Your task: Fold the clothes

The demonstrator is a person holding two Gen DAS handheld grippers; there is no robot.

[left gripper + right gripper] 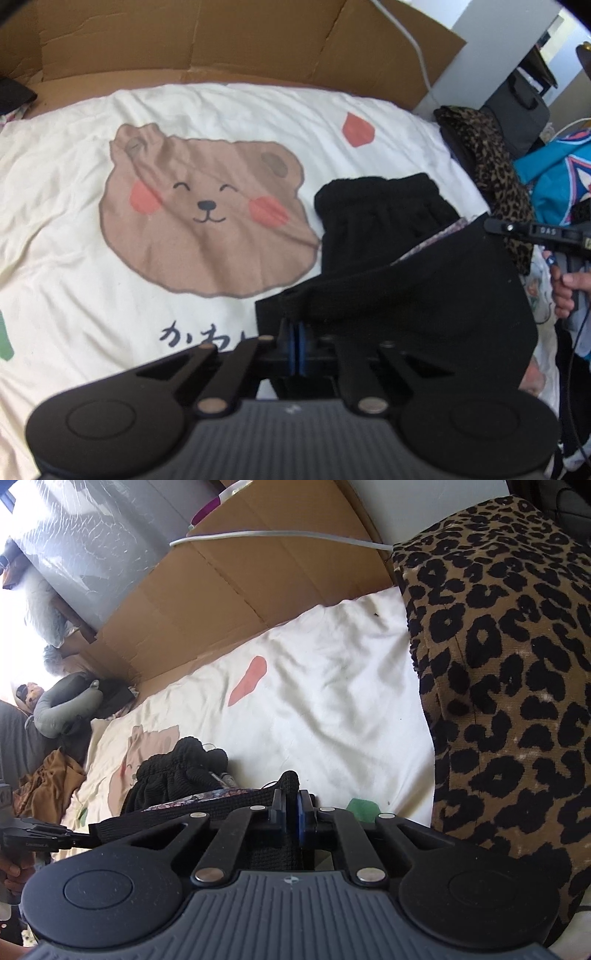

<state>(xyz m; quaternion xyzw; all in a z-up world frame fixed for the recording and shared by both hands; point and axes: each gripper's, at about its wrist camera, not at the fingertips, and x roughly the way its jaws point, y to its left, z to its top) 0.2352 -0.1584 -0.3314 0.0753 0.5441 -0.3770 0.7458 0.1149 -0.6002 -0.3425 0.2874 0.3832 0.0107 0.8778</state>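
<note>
Left gripper (297, 334) and right gripper (291, 805): jaws clamped on black garment (424, 295). Bed (74, 258) below; leopard cloth (509, 664) at 3 o'clock

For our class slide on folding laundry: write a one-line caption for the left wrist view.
Left hand-held gripper shut on a black garment above a bear-print bedspread.

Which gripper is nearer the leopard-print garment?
Right. The right gripper pinches the black garment beside the leopard-print garment; the left gripper grips its far end.
</note>
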